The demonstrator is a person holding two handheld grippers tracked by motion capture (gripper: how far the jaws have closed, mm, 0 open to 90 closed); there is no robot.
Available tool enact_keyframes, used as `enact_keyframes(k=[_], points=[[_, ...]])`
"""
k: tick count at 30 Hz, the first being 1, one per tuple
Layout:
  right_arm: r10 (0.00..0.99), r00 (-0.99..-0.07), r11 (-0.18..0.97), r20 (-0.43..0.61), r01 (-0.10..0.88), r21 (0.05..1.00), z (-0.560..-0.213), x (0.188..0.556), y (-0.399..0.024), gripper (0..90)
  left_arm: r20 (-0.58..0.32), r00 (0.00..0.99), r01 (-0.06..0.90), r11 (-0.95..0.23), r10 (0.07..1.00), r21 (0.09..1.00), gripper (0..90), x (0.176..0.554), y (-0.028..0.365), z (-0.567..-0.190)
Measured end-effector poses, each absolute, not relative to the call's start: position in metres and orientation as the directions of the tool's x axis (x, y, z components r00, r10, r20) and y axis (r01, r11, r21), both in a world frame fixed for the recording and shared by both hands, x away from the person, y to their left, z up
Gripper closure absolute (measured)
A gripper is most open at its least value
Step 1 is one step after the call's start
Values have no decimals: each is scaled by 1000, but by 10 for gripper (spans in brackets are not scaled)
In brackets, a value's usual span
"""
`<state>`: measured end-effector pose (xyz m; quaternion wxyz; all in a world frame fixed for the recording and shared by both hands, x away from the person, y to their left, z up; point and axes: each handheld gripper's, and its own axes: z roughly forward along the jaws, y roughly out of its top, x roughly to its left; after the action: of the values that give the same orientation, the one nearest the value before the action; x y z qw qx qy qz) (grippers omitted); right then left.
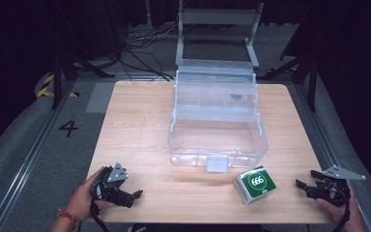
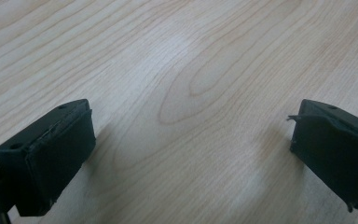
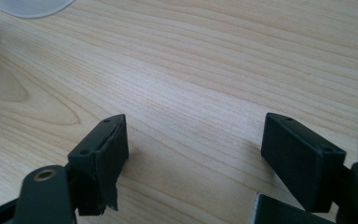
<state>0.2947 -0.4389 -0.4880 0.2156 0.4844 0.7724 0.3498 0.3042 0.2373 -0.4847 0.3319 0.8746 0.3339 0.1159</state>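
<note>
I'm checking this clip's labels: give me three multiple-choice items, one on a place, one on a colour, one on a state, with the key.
1. Where does the small box lie?
A. inside the clear bin
B. on the table, in front of the clear bin
C. between a gripper's jaws

2. What colour is the small box's printed face?
A. green
B. red
C. blue

3. How does the right gripper stand?
A. shut on the box
B. open, nothing between the jaws
C. shut, empty

Key: 1 B, the high view shows it on bare wood before the bin's latch. 2 A, the face is green with white digits. 3 B, the right gripper view shows bare table between spread jaws.
</note>
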Motion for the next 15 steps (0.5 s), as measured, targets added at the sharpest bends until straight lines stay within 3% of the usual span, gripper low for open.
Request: enact_keyframes(k=[15], points=[[899,-437,286,6,598,749,-488,296,-438,234,-16,745,510,-555,666,657,4,308,225,-485]])
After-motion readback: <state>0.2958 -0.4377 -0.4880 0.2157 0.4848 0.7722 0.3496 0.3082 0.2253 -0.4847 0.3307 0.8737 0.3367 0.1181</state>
